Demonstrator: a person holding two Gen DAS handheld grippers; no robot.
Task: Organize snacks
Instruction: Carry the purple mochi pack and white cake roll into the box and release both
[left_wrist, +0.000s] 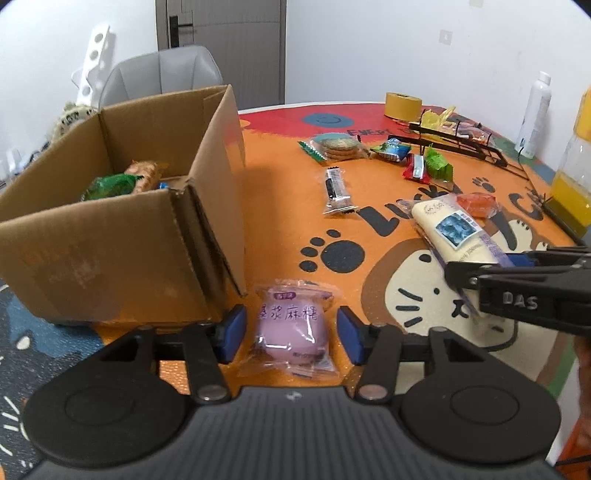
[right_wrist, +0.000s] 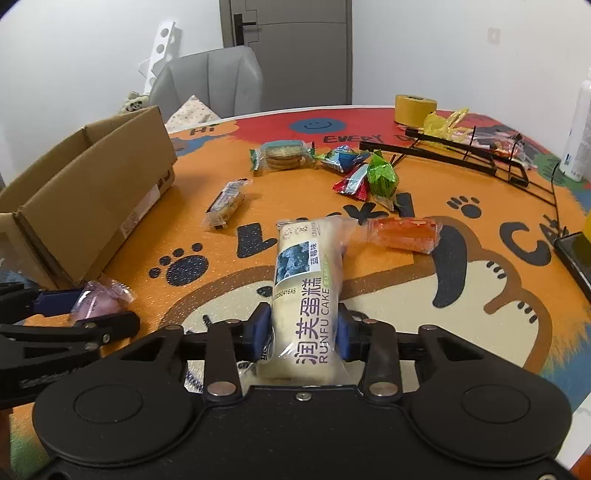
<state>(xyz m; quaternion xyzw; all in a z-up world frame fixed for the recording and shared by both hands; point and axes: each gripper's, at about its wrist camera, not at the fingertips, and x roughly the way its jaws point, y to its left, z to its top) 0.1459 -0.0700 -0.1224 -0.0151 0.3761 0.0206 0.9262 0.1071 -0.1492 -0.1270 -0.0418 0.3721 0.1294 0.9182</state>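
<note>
My left gripper (left_wrist: 291, 334) is open around a pink mochi packet (left_wrist: 291, 326) that lies on the mat just right of the cardboard box (left_wrist: 122, 236); a small gap shows on each side. The box holds a green packet (left_wrist: 110, 186) and a biscuit pack. My right gripper (right_wrist: 303, 332) is shut on a white Runfu cake packet (right_wrist: 304, 295), pads pressing its sides. An orange packet (right_wrist: 400, 232), a dark bar (right_wrist: 225, 203), a biscuit pack (right_wrist: 284, 155) and several candies (right_wrist: 365, 173) lie on the orange mat.
A black wire rack (right_wrist: 461, 155), a yellow tape roll (right_wrist: 413, 109) and a yellow bag stand at the back right. A white bottle (left_wrist: 535, 110) and a juice bottle (left_wrist: 574, 177) stand at the right edge. A grey chair (right_wrist: 210, 81) is behind the table.
</note>
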